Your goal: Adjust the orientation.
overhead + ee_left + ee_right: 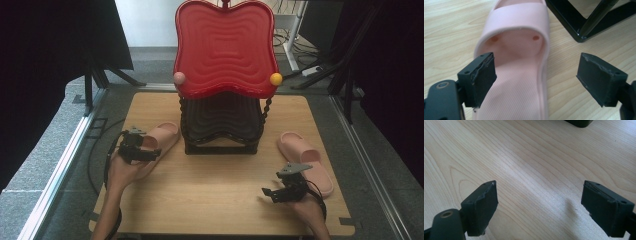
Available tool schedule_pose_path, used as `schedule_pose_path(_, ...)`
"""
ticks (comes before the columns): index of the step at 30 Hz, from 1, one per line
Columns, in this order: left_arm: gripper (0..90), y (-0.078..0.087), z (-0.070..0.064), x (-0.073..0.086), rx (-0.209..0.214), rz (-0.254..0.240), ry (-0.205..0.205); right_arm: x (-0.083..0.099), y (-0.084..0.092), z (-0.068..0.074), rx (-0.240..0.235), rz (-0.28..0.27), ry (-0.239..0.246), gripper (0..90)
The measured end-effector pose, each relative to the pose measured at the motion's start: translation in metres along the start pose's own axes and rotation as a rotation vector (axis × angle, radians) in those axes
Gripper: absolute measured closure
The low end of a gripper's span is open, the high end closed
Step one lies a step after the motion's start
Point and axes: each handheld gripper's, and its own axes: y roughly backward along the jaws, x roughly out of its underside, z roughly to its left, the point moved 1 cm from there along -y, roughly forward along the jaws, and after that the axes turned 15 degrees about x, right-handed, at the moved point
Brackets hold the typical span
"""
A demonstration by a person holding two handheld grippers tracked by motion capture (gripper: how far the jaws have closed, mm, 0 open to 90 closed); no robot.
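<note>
Wooden counter point(215, 185) carries a black rack point(222, 125) with a red tray point(225, 47) at its far edge, a slipper point(160, 139) left, another point(306, 160) right. Left tool point(536, 77), jaws spread wide, straddles the slipper's point(521, 75) heel. Right tool point(540, 207), gaping, hovers over bare wood near the front edge.

A light wooden table point(215, 190) carries two pink slippers point(161, 139) and a black-framed rack point(221, 125).
</note>
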Motion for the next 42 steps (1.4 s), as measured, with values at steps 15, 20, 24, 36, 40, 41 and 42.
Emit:
schedule_pose_path(15,57.1,-0.035,0.004,-0.014,0.013,0.012,0.002,0.0,0.0,0.001,-0.005,-0.009,0.008,13.4)
schedule_pose_path(20,68.4,-0.042,0.004,-0.017,0.007,0.04,-0.006,0.0,0.0,0.001,-0.003,-0.007,0.007,13.4)
schedule_pose_path(24,79.2,-0.046,0.003,-0.017,-0.007,0.057,-0.014,0.0,0.0,0.0,-0.009,-0.004,0.005,13.4)
schedule_pose_path(36,83.3,-0.02,0.003,-0.009,0.01,0.025,-0.027,0.001,0.0,-0.001,-0.004,-0.003,0.001,13.5)
schedule_pose_path(40,83.2,-0.005,0.0,-0.006,0.03,0.003,-0.065,0.001,0.0,-0.001,-0.007,-0.002,0.002,13.6)
schedule_pose_path(41,83.2,-0.002,-0.002,-0.005,0.031,0.004,-0.084,0.001,0.0,-0.001,-0.004,-0.004,0.002,13.6)
schedule_pose_path(42,83.2,0.002,-0.003,-0.005,0.032,0.008,-0.096,0.001,0.0,-0.001,-0.002,-0.005,0.0,13.6)
